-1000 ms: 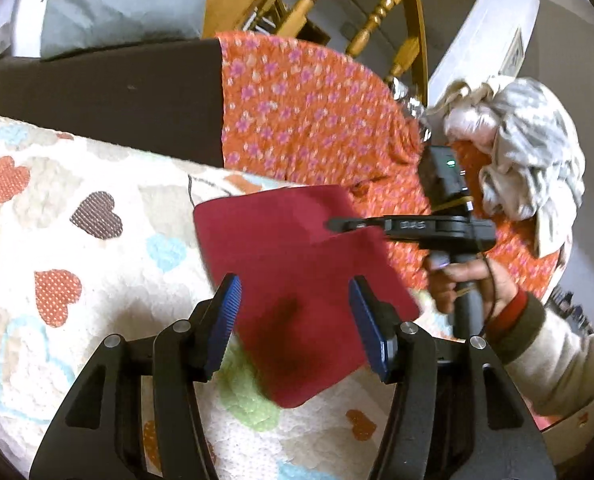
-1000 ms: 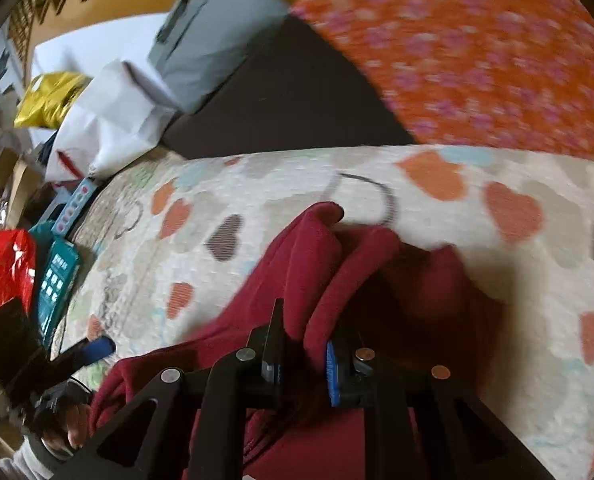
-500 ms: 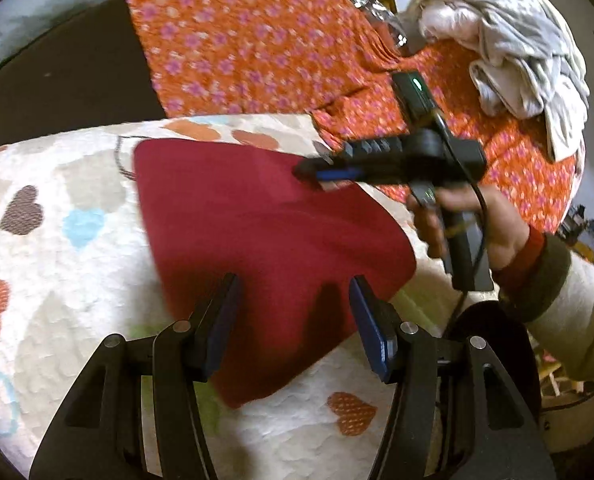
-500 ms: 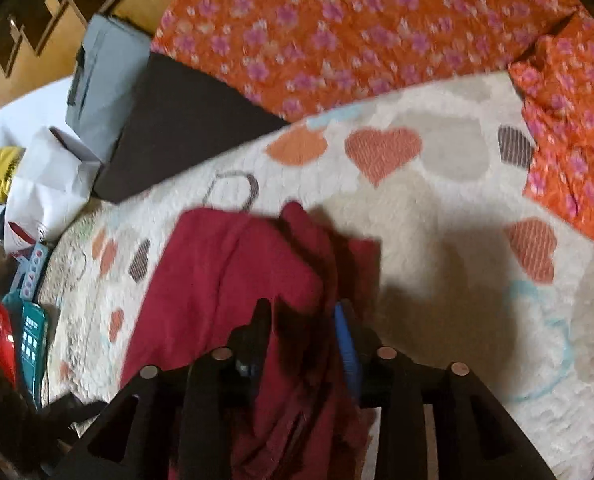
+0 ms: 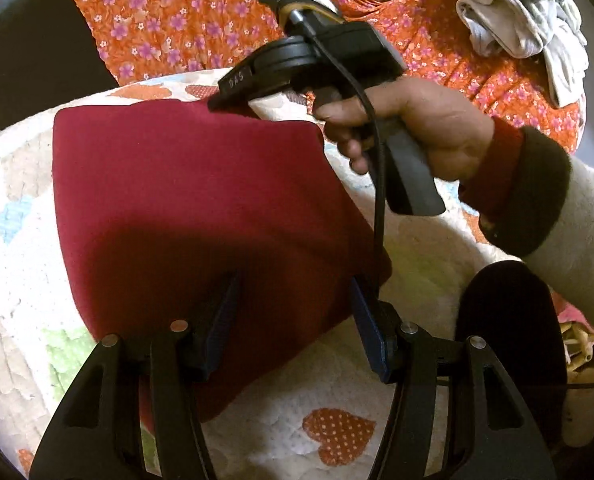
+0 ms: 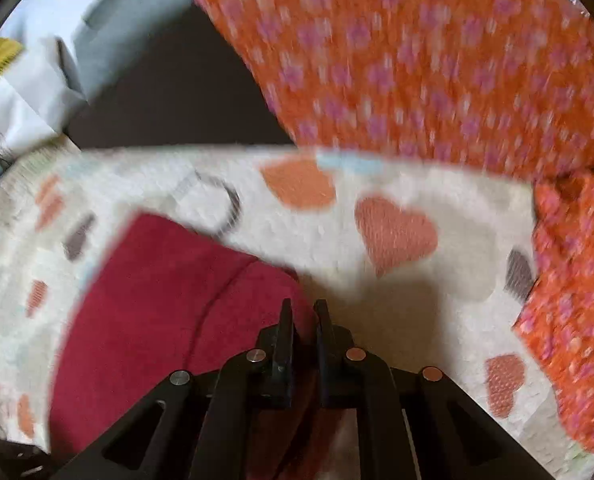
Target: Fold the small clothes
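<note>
- A dark red cloth (image 5: 185, 200) is seen lying flat on a quilt (image 5: 13, 308) printed with hearts, near the quilt's far edge.
- A second ago a bunched fold of the cloth was pinched and lifted by the right gripper (image 6: 303, 312); now that fold has been laid over and the cloth forms a neat squarish shape, so one fold is judged complete.
- The right gripper's fingers are nearly closed at the cloth's far right corner; whether fabric is still pinched cannot be told, as the view is blurred.
- The left gripper (image 5: 293, 320) is held wide open over the cloth's near edge, gripping nothing.
- Orange flowered fabric (image 5: 185, 16) is seen beyond the quilt.
</note>
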`<state>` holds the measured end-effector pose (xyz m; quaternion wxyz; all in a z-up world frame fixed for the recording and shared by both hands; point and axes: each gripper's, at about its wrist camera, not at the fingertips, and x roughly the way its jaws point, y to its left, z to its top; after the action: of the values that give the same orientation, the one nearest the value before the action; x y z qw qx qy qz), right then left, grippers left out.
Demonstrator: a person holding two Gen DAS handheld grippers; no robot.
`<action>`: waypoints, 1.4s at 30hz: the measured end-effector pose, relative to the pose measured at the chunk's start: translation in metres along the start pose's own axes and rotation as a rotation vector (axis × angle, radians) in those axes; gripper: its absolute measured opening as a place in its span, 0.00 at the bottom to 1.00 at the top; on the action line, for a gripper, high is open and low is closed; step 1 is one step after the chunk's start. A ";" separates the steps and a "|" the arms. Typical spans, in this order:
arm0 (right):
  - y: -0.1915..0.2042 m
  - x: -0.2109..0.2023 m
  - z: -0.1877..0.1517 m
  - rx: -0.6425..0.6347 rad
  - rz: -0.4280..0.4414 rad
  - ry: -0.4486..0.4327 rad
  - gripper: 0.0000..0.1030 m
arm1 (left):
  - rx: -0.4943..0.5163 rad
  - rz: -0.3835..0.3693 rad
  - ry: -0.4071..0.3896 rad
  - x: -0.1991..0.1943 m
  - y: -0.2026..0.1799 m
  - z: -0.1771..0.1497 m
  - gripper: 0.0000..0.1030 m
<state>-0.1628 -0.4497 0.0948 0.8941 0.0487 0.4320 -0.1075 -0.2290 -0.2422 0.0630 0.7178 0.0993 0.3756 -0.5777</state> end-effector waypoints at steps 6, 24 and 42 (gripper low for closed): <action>-0.029 -0.046 -0.013 0.175 0.077 -0.051 0.17 | -0.021 -0.012 0.001 -0.004 0.002 -0.002 0.54; 0.019 -0.087 -0.095 0.078 0.119 -0.004 0.18 | -0.085 0.261 0.035 -0.028 -0.013 0.002 0.54; 0.022 -0.076 -0.130 0.122 0.147 0.019 0.18 | -0.204 0.450 0.027 -0.039 0.017 0.004 0.54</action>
<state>-0.3022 -0.3934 0.0732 0.8908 0.1356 0.4285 -0.0675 -0.2136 -0.2098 0.0861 0.8298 0.1151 0.4100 -0.3608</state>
